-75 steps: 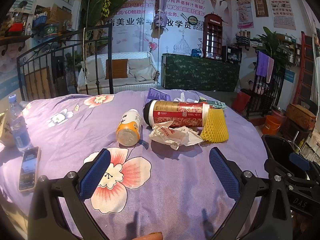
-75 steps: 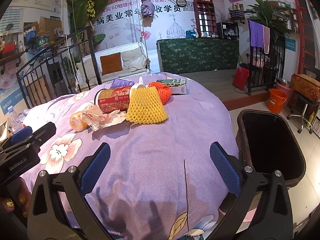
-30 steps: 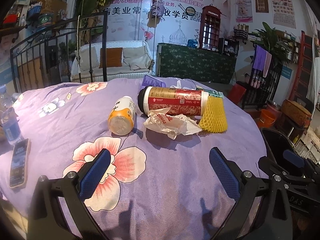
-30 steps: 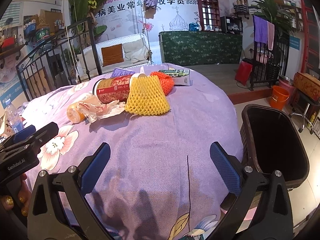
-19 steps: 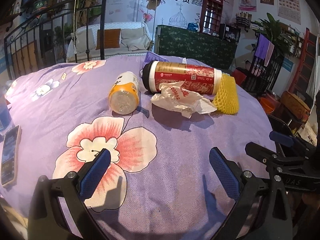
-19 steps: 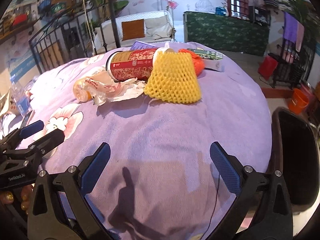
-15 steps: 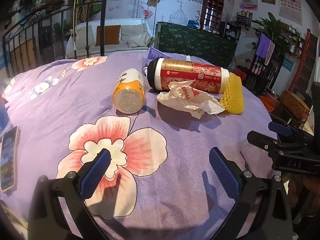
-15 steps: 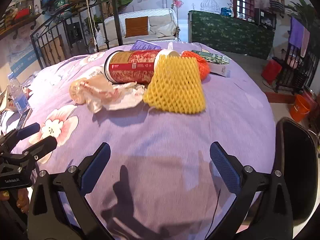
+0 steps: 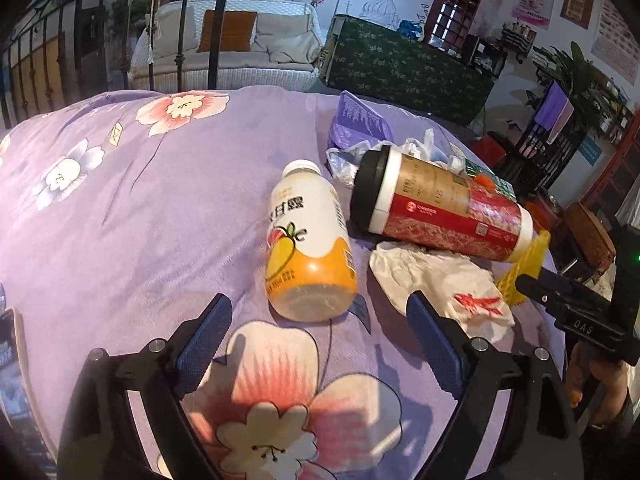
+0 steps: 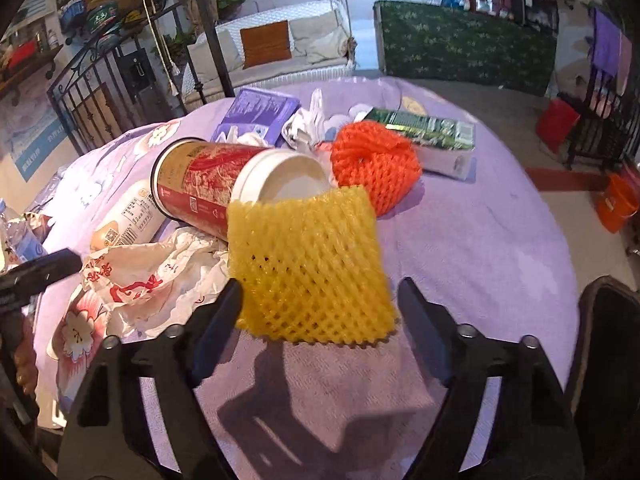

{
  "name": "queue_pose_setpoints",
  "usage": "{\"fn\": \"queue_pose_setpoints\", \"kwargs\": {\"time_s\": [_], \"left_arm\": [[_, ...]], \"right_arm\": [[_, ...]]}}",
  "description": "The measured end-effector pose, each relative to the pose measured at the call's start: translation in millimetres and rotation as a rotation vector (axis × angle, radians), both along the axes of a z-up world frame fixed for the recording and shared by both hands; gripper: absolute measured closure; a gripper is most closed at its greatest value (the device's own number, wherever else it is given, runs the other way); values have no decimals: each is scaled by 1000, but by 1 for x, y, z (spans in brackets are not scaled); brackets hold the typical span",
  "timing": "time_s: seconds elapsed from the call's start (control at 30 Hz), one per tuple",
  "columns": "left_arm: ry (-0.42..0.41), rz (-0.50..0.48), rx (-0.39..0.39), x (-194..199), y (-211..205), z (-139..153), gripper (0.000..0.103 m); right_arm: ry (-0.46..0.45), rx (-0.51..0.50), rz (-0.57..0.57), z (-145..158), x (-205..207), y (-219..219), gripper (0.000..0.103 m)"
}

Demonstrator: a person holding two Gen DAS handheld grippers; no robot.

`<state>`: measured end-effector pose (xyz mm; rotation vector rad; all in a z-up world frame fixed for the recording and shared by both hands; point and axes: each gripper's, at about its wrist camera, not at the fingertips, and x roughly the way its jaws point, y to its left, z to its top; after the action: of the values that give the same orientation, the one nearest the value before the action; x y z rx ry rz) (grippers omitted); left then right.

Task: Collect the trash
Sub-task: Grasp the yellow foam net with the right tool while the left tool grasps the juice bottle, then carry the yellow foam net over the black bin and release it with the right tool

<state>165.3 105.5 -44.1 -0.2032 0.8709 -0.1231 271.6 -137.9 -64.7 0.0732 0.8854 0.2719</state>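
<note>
Two grippers face the trash pile on our purple floral bedspread. Our left gripper has its jaws wide apart, though they have just been closing a little; nothing sits between its blue pads, and the base of a lying mango drink bottle is just ahead of the gap. Our right gripper has likewise just been narrowing, and the near edge of a yellow foam fruit net lies between its fingers, with the left finger seemingly at the net's corner; we cannot tell whether it touches.

Beyond the bottle lies a red and gold canister on its side, black lid on; its contents are hidden. A crumpled white paper wrapper rests against it. Farther off are an orange foam net, a green carton and a purple packet. A dark bin stands at the bed's right edge; its inside is out of sight. Both grippers tilt downward toward the bedspread.
</note>
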Motion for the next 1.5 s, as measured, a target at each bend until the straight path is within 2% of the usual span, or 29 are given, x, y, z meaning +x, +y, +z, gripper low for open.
{"fn": "queue_pose_setpoints", "kwargs": {"time_s": [0.1, 0.17, 0.23, 0.53, 0.8, 0.9, 1.03, 1.4, 1.5], "left_arm": [[34, 5, -11, 16, 6, -2, 19], [55, 1, -12, 25, 9, -4, 19], [81, -6, -20, 34, 11, -7, 19], [193, -62, -17, 75, 7, -13, 19], [331, -100, 32, 107, -1, -41, 21], [319, -105, 68, 108, -2, -42, 24], [290, -87, 82, 102, 4, -41, 43], [158, -12, -45, 42, 39, -33, 43], [95, 13, -44, 19, 36, -22, 43]], "right_arm": [[2, -6, -1, -7, 4, 0, 46], [-11, -12, 2, -7, 3, -1, 66], [-9, -4, -3, -8, 4, -4, 82], [-53, -3, -22, -5, -13, -15, 86], [-72, 15, -59, 3, -39, -29, 86], [-79, 3, -67, 5, -47, -30, 86], [-80, 4, -72, 3, -53, -31, 86], [-89, 63, -91, -2, -65, -39, 86], [-103, 61, -91, -4, -70, -41, 86]]}}
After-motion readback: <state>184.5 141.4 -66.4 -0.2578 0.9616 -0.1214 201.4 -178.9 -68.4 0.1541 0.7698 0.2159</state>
